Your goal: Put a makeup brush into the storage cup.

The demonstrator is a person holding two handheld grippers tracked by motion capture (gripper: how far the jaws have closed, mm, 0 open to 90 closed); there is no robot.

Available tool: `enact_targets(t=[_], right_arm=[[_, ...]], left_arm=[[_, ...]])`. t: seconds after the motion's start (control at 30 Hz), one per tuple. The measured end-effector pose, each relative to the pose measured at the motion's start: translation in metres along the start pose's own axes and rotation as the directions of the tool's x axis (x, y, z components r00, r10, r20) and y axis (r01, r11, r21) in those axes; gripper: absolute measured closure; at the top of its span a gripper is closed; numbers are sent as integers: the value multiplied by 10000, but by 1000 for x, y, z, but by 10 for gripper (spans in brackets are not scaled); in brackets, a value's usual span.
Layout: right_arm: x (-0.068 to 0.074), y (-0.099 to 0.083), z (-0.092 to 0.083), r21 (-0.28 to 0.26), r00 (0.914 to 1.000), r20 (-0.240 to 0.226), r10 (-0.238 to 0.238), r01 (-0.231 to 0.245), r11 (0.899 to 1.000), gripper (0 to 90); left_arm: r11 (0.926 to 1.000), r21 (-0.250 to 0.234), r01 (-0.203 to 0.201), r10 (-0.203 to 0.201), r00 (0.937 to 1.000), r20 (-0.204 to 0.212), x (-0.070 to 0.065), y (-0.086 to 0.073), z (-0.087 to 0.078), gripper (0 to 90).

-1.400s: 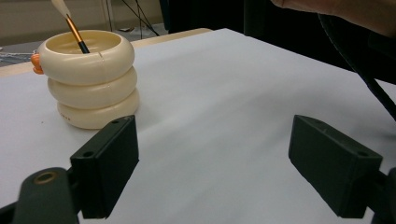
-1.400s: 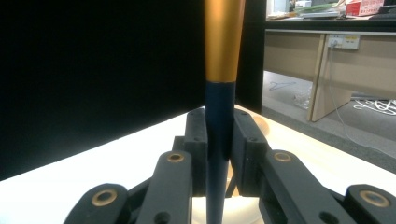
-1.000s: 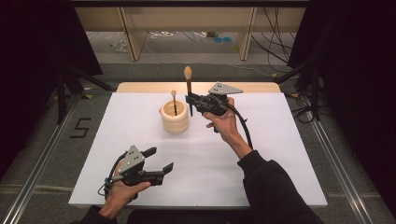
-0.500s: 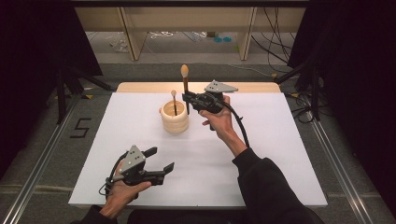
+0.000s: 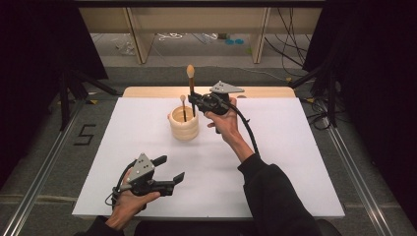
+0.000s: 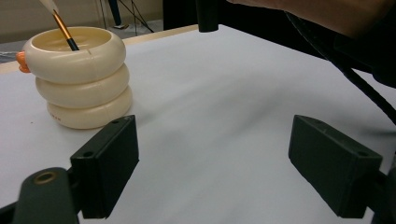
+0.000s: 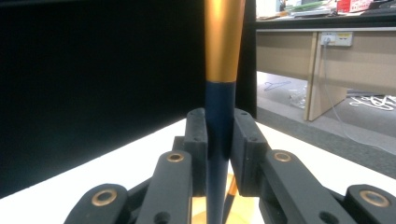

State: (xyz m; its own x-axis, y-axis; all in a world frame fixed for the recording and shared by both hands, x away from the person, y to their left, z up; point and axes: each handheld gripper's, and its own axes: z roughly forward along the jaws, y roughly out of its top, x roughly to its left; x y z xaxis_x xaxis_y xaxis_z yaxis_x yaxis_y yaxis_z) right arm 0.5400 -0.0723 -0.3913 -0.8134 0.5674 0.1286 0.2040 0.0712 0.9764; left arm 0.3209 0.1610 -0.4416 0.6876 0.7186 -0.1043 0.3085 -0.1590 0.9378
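Cream ribbed holder (image 5: 184, 124) below right gripper (image 5: 195, 101), jaws clamped on upright brush (image 5: 191, 83) for insertion; left gripper (image 5: 169, 169) gapes idle.

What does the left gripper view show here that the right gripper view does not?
Left gripper view: the left claw open over bare white table, and the cream ringed holder from the side, with a brush leaning inside.
Right gripper view: the right claw shut on an upright brush handle, dark blue below and gold above.
Both: the white table surface.
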Motion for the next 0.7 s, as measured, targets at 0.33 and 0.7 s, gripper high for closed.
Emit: enact_targets(t=[0.33,0.7], right_arm=[[-7,-1,10,-16,9997,203,120,-120,9999,784],[-8,-6,17,92,9992,227,317,-319,9995,784]], left_arm=[[10000,28,28,-28,10000,16,0,-1,0,159],[10000,14,-31,31,10000,11,0,0,0,159]])
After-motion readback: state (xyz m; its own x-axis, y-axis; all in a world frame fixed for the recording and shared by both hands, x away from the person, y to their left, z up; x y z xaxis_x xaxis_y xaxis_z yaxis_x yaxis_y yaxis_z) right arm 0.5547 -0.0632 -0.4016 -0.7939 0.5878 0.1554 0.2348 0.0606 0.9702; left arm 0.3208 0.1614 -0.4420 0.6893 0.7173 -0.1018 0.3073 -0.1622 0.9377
